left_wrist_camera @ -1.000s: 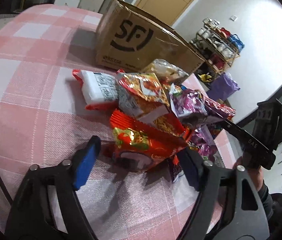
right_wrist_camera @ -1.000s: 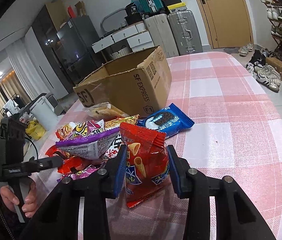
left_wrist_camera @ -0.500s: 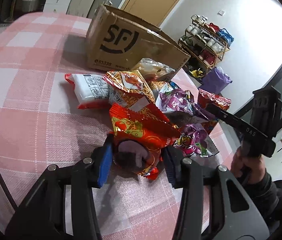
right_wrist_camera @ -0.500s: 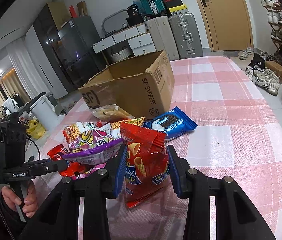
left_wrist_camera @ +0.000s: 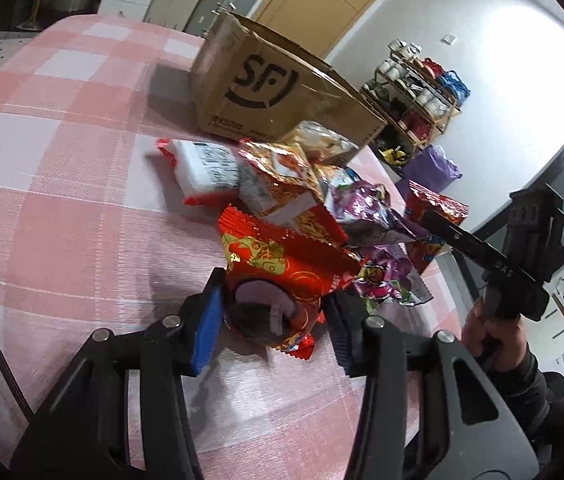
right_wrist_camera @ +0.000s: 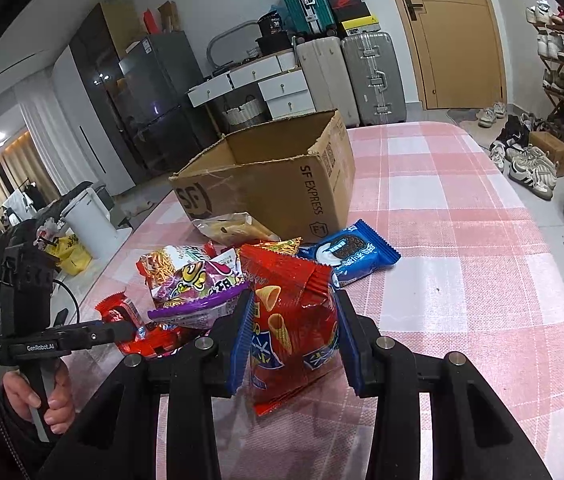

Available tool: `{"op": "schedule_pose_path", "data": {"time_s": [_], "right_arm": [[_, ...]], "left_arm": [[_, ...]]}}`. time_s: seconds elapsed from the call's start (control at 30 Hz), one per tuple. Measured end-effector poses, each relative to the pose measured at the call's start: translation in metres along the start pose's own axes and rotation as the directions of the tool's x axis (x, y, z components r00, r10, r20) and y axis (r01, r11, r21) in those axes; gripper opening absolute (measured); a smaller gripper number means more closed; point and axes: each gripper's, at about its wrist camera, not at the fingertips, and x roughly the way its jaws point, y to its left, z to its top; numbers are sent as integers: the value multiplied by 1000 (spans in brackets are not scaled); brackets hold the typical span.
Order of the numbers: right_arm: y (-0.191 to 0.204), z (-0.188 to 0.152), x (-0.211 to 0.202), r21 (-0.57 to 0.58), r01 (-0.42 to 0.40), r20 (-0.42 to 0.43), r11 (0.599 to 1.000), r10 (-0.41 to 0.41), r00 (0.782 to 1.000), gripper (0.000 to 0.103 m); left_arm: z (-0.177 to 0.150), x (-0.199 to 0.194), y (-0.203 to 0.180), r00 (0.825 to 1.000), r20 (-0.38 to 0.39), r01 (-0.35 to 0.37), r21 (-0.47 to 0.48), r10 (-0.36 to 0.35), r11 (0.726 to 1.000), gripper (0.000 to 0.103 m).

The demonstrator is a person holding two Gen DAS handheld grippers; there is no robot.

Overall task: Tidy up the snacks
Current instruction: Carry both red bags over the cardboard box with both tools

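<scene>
Suitcases (right_wrist_camera: 372,76), shoe rack (left_wrist_camera: 418,92) (cluttered)

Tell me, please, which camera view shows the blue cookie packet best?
The right wrist view: the blue cookie packet lies in full sight there on the checked tablecloth, in front of the cardboard box. In the left wrist view I cannot make it out; the snack pile apparently hides it.

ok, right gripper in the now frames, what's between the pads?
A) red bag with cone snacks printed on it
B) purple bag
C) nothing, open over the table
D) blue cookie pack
A: in the right wrist view the right gripper is shut on the red cone-snack bag, both blue pads pressed against its sides; the blue cookie pack lies apart on the tablecloth by the cardboard box.
</scene>
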Motion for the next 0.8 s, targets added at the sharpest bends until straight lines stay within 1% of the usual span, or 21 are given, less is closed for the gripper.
{"op": "schedule_pose_path", "data": {"time_s": [0.13,0.3,0.43,0.5,0.6,0.67,0.8], "right_arm": [[3,1,-3,-7,3,5,1000,-3,1000,39],[7,5,-8,-12,-1,22,1000,1,1000,39],[13,11,-18,-23,-13,47,1000,15,999,39],[15,14,-22,-25,-23,59,999,24,998,39],[17,23,-29,-23,-48,80,999,50,996,39],[20,29,-33,-29,-62,91,998,64,994,39],[24,44,-38,-37,-90,115,995,94,989,39]], "left_arm": [[0,-10,6,1000,16,9,-10,-8,1000,43],[5,-25,1,998,56,12,14,-12,1000,43],[16,-40,-9,996,86,-1,46,-3,999,43],[23,-48,-15,995,95,-5,62,-1,998,43],[41,-57,-28,994,105,-45,91,36,995,43],[53,-61,-37,993,111,-51,106,40,993,43],[79,-70,-59,990,131,-66,169,44,983,43]]}}
